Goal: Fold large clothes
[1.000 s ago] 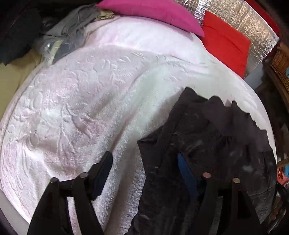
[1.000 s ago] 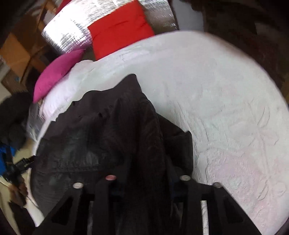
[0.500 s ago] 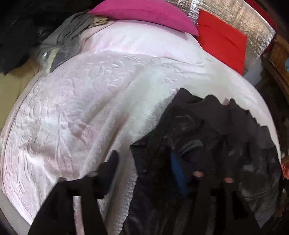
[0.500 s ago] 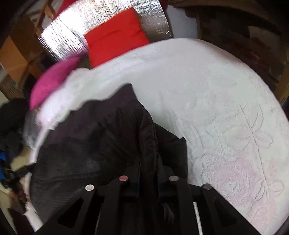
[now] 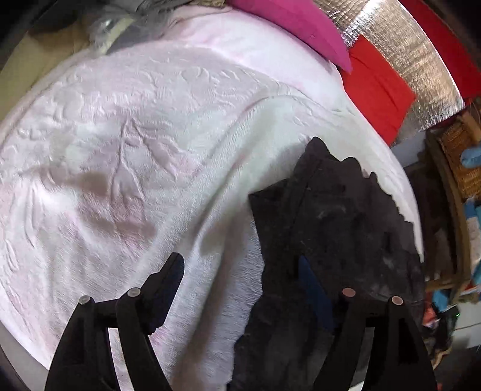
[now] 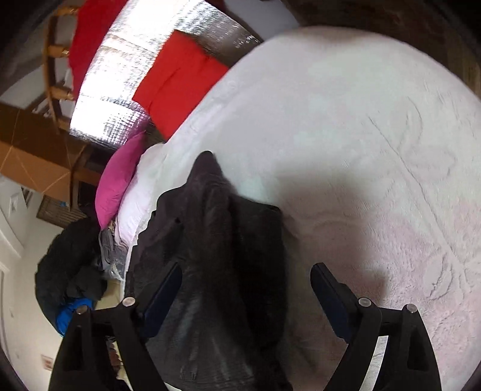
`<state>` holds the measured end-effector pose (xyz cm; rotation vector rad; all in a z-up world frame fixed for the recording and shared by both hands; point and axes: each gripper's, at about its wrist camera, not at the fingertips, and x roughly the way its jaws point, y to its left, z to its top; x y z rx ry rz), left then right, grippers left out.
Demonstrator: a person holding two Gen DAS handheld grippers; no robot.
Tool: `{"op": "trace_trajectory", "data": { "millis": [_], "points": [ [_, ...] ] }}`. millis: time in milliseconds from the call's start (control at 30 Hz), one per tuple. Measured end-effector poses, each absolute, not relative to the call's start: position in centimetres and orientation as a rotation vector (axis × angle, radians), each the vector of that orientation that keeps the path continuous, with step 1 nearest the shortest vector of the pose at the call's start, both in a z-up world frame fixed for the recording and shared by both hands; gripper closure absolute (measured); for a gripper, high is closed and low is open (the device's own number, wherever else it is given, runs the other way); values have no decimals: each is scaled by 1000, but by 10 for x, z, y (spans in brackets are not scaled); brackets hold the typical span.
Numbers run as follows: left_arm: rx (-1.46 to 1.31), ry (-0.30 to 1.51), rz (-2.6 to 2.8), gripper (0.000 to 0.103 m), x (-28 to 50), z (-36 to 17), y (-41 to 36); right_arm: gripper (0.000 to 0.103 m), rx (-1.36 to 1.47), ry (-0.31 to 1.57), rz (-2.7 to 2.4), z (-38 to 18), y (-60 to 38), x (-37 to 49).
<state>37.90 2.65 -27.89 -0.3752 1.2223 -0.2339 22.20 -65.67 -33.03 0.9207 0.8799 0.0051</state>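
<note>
A large black garment (image 5: 336,228) lies bunched on the white embossed bedspread (image 5: 135,150), near the bed's right edge in the left wrist view. My left gripper (image 5: 240,264) is open above the garment's left edge, its right finger over the cloth and its left finger over the bedspread. In the right wrist view the same black garment (image 6: 216,240) lies in a long fold. My right gripper (image 6: 246,270) is open and holds nothing, its fingers set either side of the fold.
A magenta pillow (image 5: 294,21) and a red cushion (image 5: 375,87) lean on a silver foil panel (image 5: 421,60) at the head of the bed. Grey clothes (image 5: 138,21) lie at the far left. A wicker shelf (image 5: 457,150) stands right of the bed.
My right gripper was shut on the black garment and has now opened, letting it go. My left gripper stayed open and shifted slightly over the garment's edge.
</note>
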Motion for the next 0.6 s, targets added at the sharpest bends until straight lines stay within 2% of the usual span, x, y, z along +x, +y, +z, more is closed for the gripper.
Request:
{"op": "trace_trajectory", "data": {
  "millis": [267,400,433,467,533,567,600],
  "points": [
    [-29,1088,-182,24,367,-265,-23,14,866,954,-14,-340,-628,246],
    [135,1006,-145,24,360,-259,-39,15,641,854,-158,-306,-607,247],
    [176,985,-132,24,358,-258,-42,17,589,811,-161,-295,-599,246],
    [202,972,-125,24,358,-258,-45,22,548,779,-158,-287,-592,245],
    [235,954,-112,24,356,-259,-48,56,436,757,-142,-275,-572,250],
    [251,946,-107,24,356,-259,-49,66,398,769,-132,-275,-563,254],
    [263,940,-105,24,357,-259,-50,70,364,797,-109,-277,-554,260]
  ]
}}
